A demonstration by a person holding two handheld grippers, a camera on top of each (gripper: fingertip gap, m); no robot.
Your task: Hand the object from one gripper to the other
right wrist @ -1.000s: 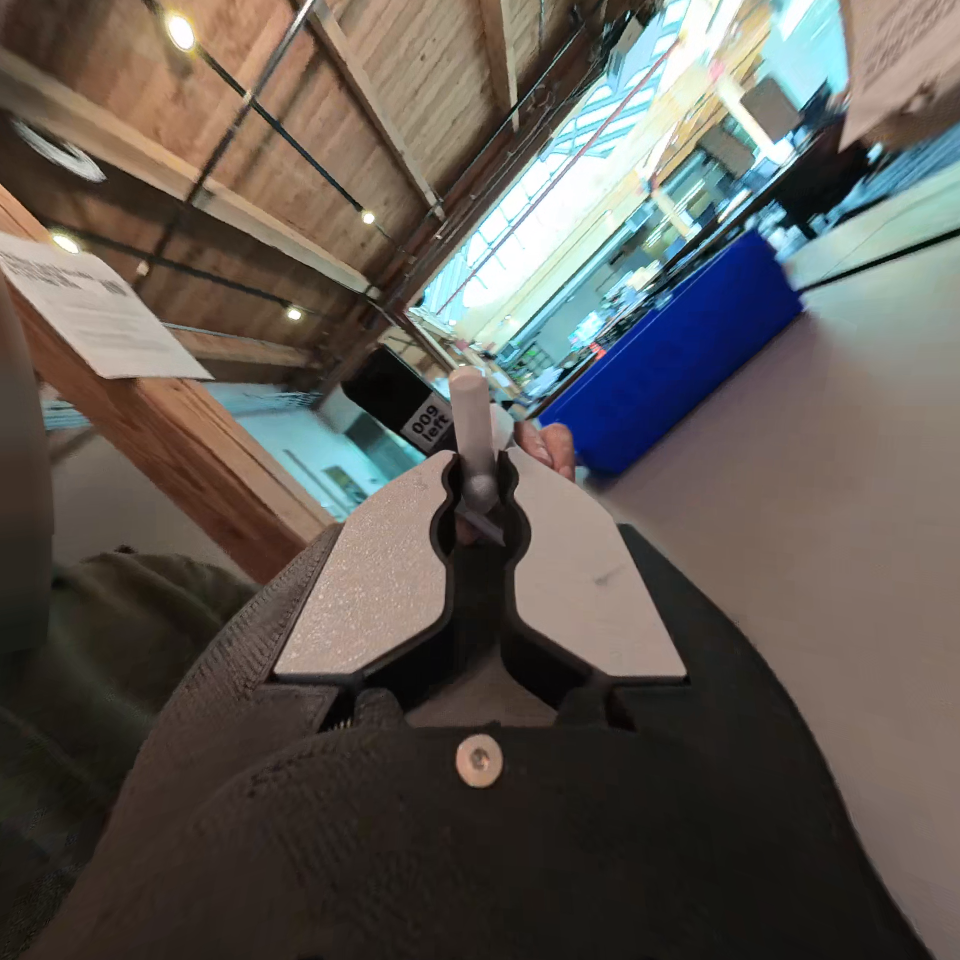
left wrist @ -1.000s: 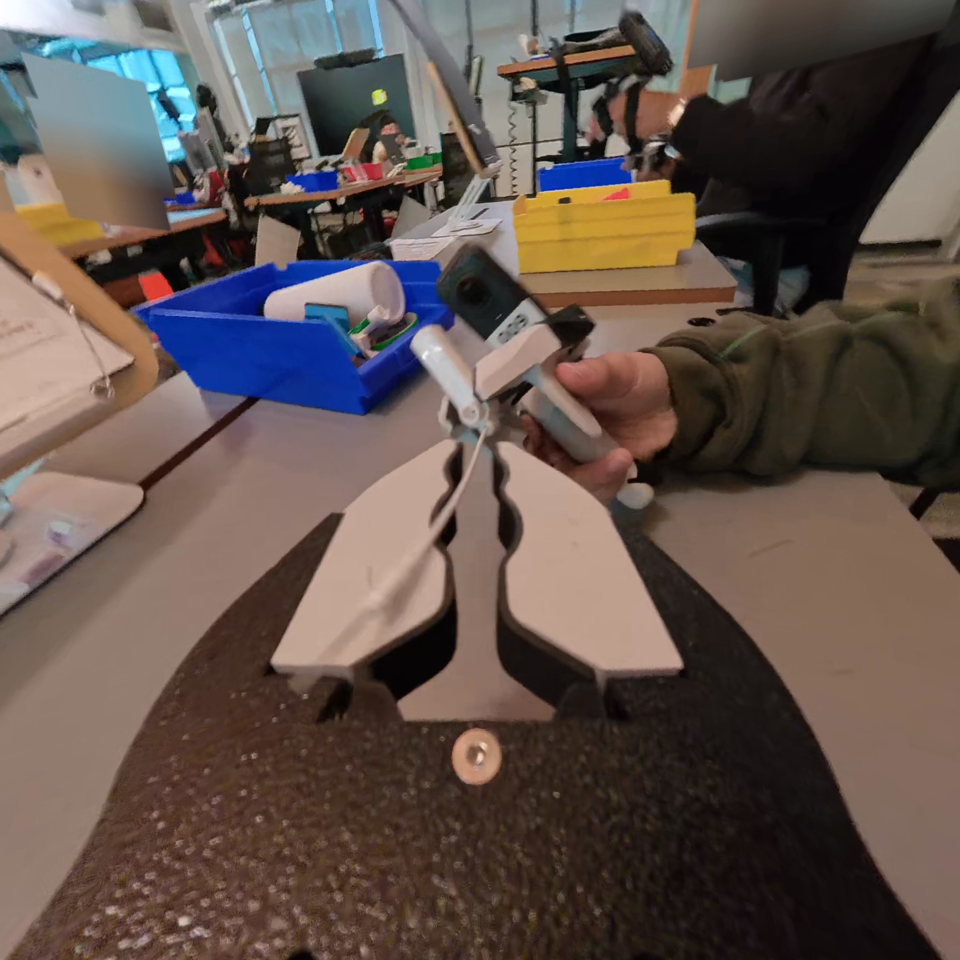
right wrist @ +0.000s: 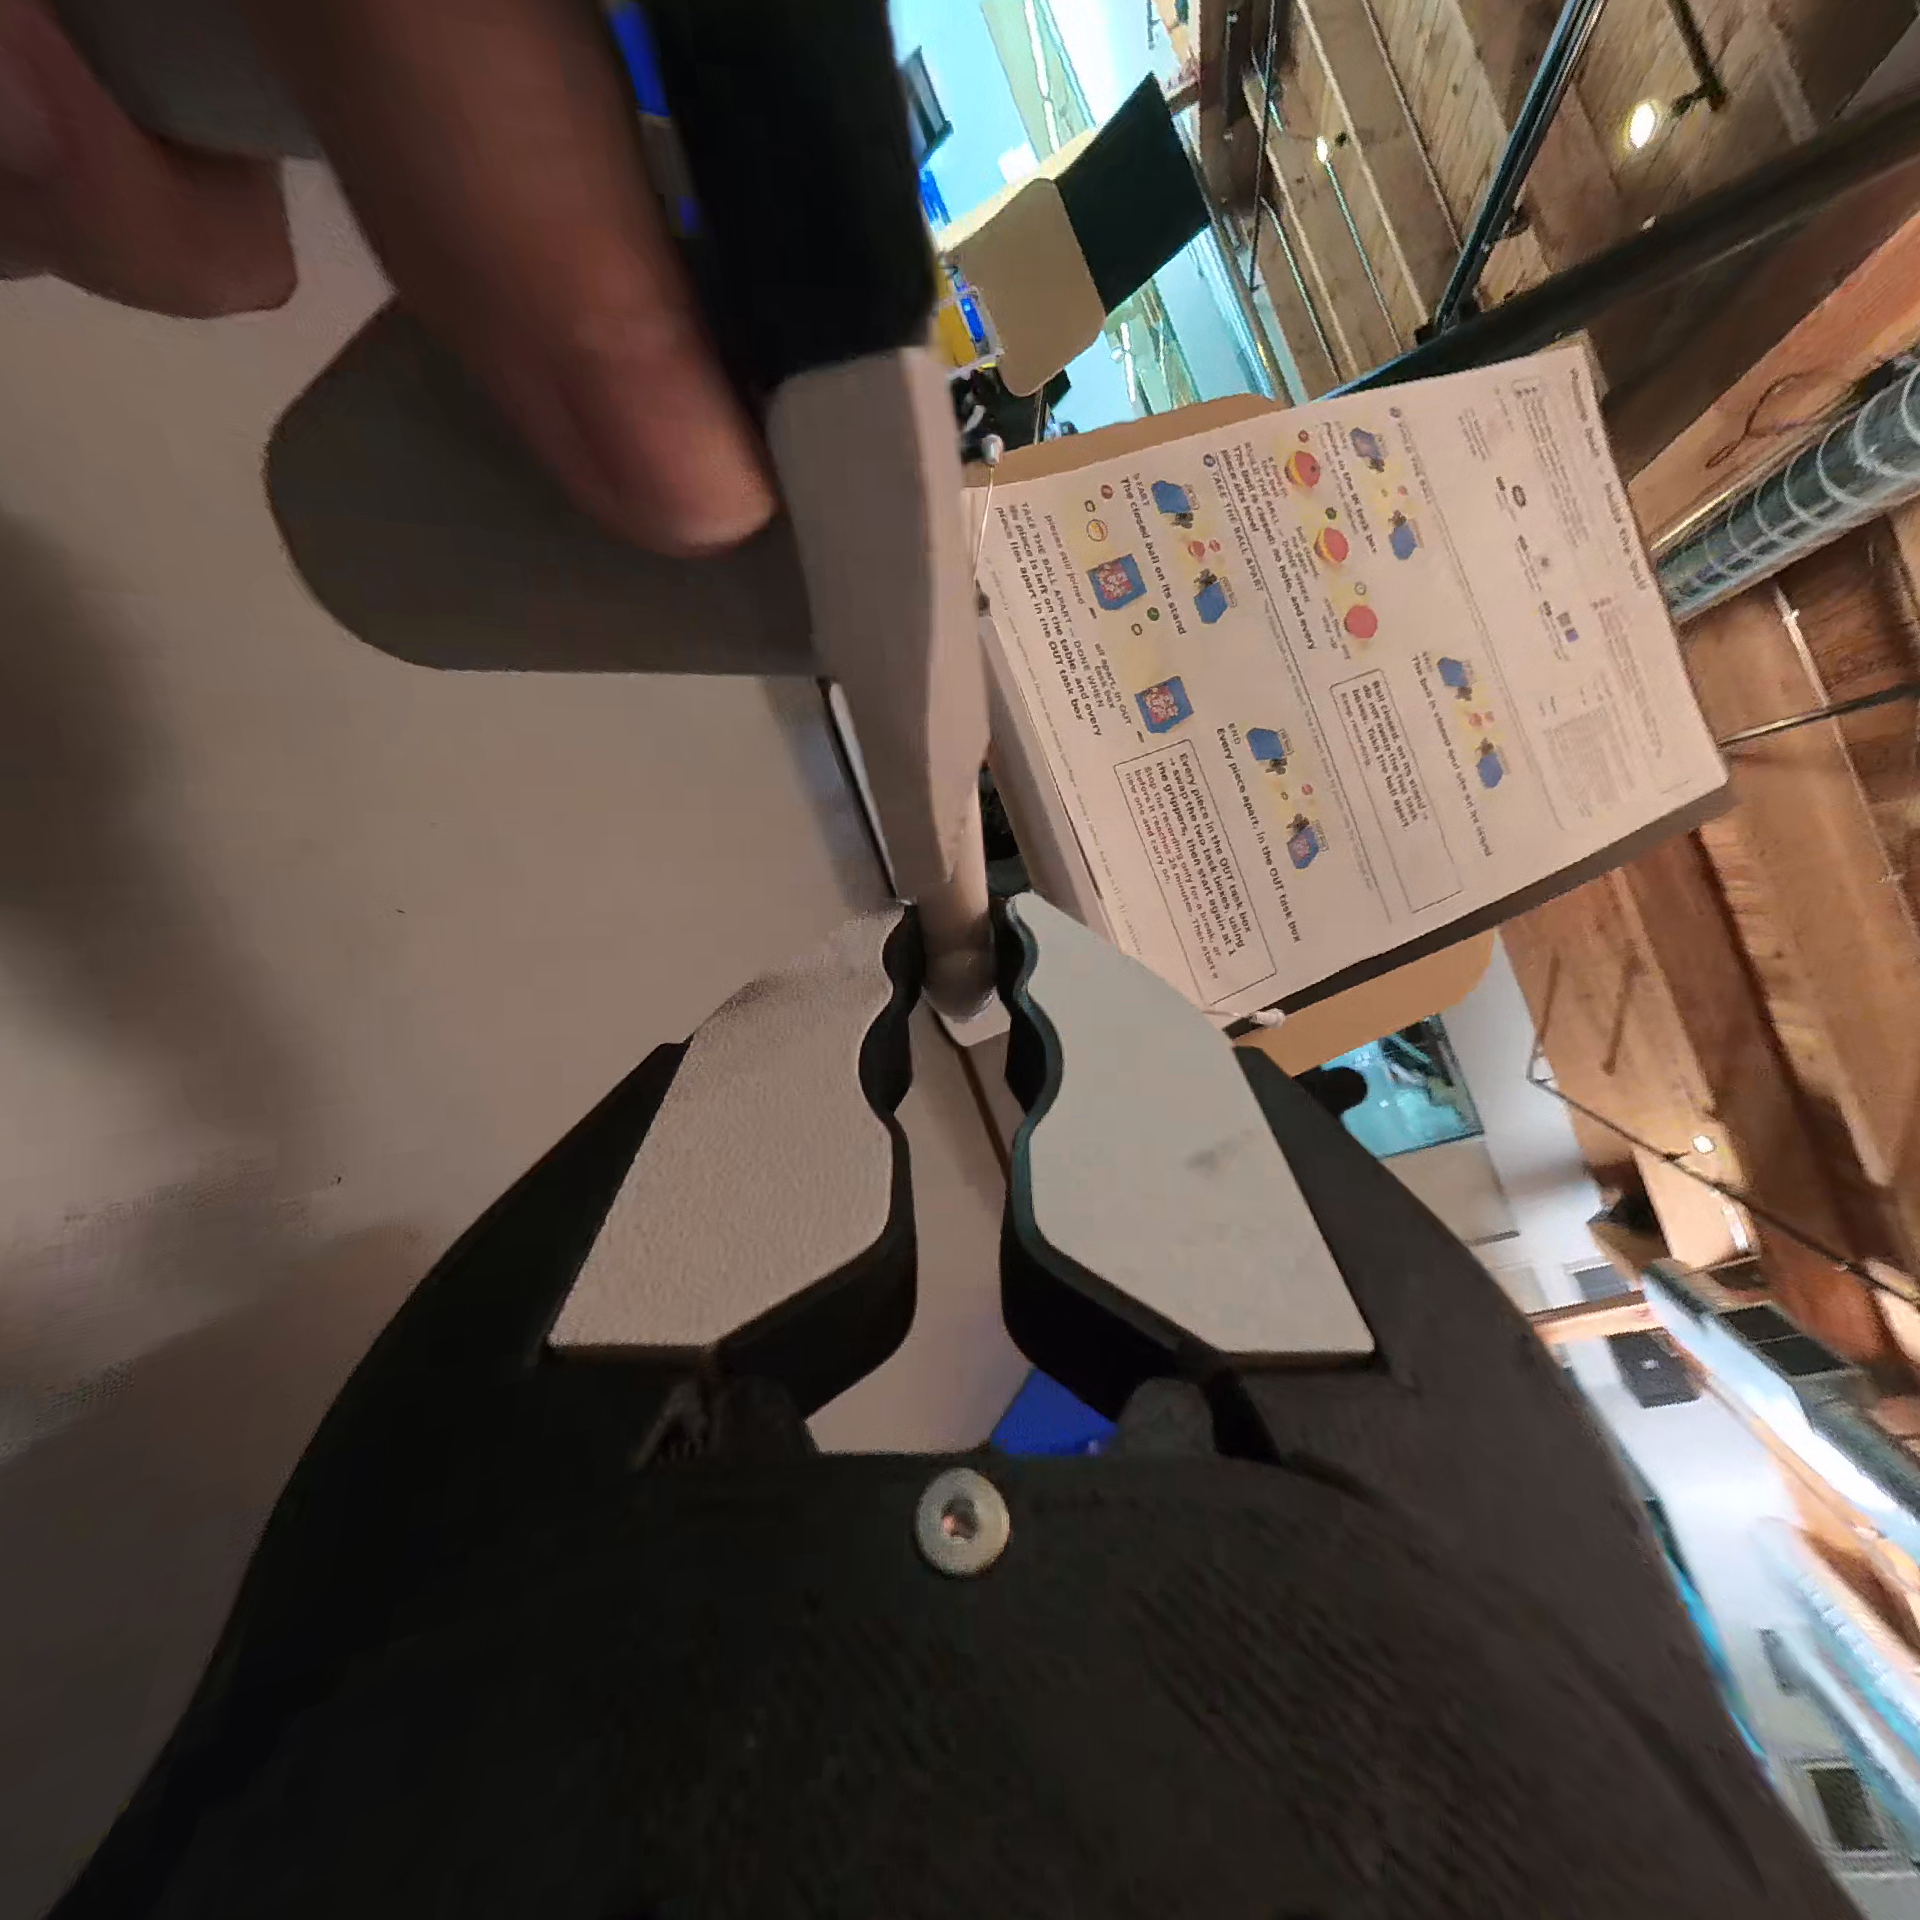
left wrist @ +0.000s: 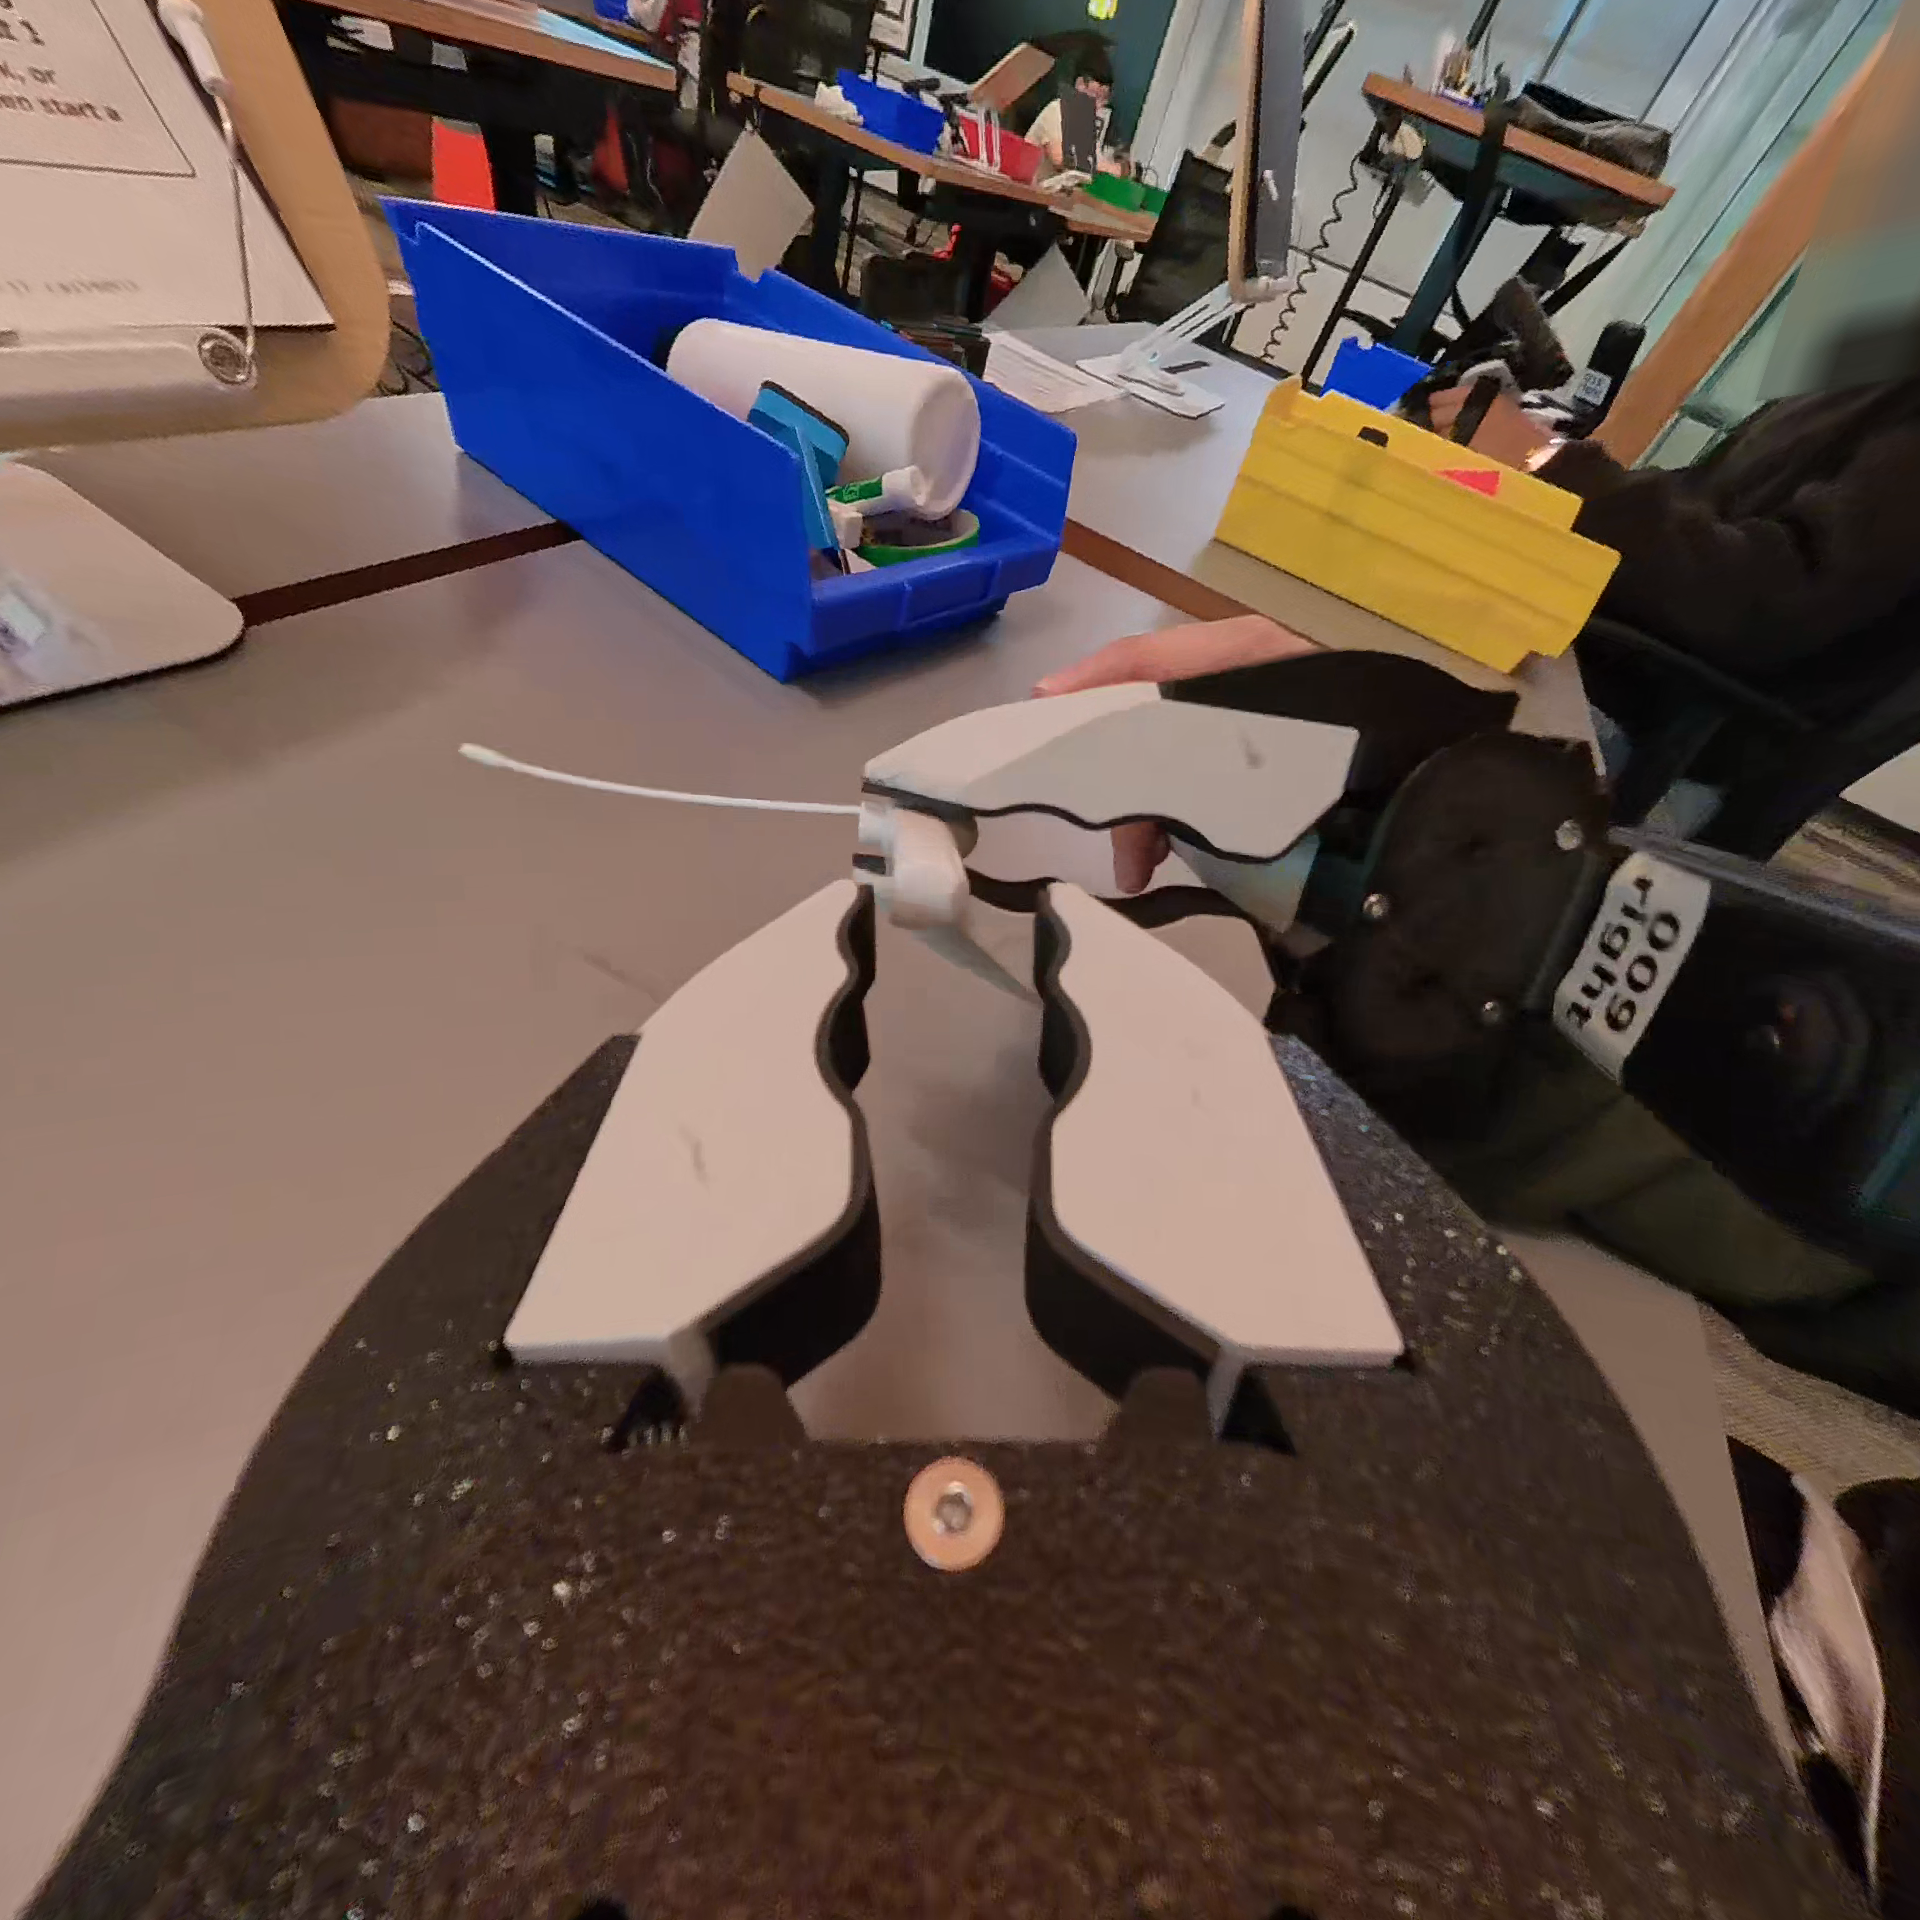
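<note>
The object is a small white plastic piece (left wrist: 914, 862) with a long thin stem pointing left and a grey blade-like tab. My right gripper (left wrist: 871, 808) comes in from the right, held by a hand, and is shut on the piece's head. My left gripper (left wrist: 951, 914) is open just below it; the grey tab hangs between its fingertips without being pinched. In the right wrist view my right gripper (right wrist: 956, 940) is shut on the piece (right wrist: 964, 982). The left gripper's grey finger (right wrist: 883, 623) and a hand fill the upper left there.
A blue bin (left wrist: 644, 457) with a white roll and tape stands behind on the grey table (left wrist: 312, 883). A yellow bin (left wrist: 1403, 530) is at the back right. A clipboard with a printed sheet (right wrist: 1351, 665) stands to the left. A person in black sits behind the yellow bin. Both grippers' tips are close together, under 4 cm apart.
My left gripper has opened and let go of the thin stem. The right gripper still holds the piece, now lying level with the stem pointing left. Both cameras have swung round.
</note>
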